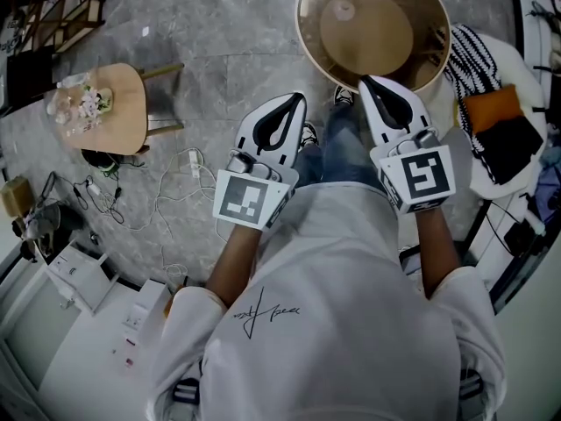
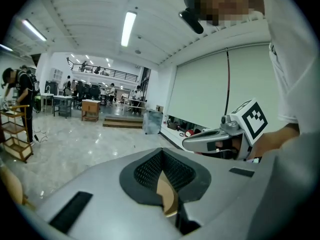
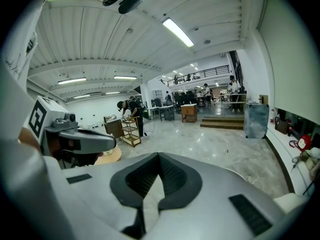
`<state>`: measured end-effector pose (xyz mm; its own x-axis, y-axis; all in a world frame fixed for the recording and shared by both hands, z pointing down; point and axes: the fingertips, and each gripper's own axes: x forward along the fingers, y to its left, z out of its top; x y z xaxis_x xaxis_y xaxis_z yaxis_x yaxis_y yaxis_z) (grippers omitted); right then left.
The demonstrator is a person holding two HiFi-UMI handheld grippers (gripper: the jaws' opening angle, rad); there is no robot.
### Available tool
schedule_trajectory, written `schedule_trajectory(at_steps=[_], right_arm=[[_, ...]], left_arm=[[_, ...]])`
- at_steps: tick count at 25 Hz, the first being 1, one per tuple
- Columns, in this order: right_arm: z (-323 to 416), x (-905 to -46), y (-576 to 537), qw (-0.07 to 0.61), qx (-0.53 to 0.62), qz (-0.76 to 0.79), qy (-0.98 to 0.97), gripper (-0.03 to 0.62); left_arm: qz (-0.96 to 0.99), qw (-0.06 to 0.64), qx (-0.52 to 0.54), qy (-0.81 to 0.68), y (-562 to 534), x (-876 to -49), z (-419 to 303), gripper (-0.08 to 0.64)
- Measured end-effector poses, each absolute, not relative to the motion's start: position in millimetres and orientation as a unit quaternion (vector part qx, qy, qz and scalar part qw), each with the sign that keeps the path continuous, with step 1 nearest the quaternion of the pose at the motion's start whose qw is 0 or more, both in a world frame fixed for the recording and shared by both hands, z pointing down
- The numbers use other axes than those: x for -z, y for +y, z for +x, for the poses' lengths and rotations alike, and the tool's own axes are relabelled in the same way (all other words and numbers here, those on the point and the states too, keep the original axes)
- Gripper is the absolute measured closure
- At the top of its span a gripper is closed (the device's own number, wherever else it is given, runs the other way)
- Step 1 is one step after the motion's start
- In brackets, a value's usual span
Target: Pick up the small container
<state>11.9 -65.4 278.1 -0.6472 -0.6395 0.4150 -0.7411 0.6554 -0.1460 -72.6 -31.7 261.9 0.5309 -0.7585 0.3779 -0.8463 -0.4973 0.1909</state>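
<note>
Forearms [image 1: 238, 257] [image 1: 436, 244] outstretched, hand-held grippers [image 1: 296, 102] [image 1: 368, 82] abreast

Two grippers were in view: left gripper [image 1: 289, 108] and right gripper [image 1: 375, 90]. There were two marker cubes, one per gripper: left cube [image 1: 243, 198], right cube [image 1: 423, 175]. Two wooden tables stood on the floor: one big round table [image 1: 368, 29] and one small table [image 1: 123, 103]. One striped cloth [image 1: 469, 55] and one orange cloth [image 1: 500, 112] lay at the right. The floor cables [image 1: 180, 196] were tangled, so no count was possible. The right gripper view showed one bent-over person [image 3: 127, 108], one shelf cart [image 3: 131, 131], one wooden cabinet [image 3: 189, 112] and one grey bin [image 3: 256, 120]. People further back were too small to count. The left gripper view showed two lit ceiling strips: long strip [image 2: 128, 28], side strip [image 2: 34, 30].
</note>
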Motion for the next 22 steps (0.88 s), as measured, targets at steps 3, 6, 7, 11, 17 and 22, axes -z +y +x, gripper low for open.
schedule_trajectory(at_steps=[3,6,7,11,17,22], right_arm=[[12,-289,-71,0.167,-0.168,0.383,-0.893,0.58],[13,-302,-76,0.163,-0.19,0.376,-0.892,0.578],[14,-305,-78,0.162,-0.193,0.376,-0.892,0.578],[15,-311,-85,0.163,-0.191,0.377,-0.892,0.58],[15,-327,-96,0.172,-0.188,0.373,-0.892,0.578],[22,-349,-107,0.187,-0.191,0.367,-0.891,0.578]], left_arm=[[0.857,0.186,-0.12,-0.465,-36,-267,-72,0.546],[0.856,0.195,-0.113,-0.466,-41,-272,-71,0.545],[0.854,0.201,-0.111,-0.466,-43,-274,-70,0.546],[0.852,0.208,-0.118,-0.466,-49,-283,-71,0.545],[0.845,0.221,-0.127,-0.47,-58,-299,-70,0.545],[0.843,0.231,-0.136,-0.467,-69,-314,-62,0.545]])
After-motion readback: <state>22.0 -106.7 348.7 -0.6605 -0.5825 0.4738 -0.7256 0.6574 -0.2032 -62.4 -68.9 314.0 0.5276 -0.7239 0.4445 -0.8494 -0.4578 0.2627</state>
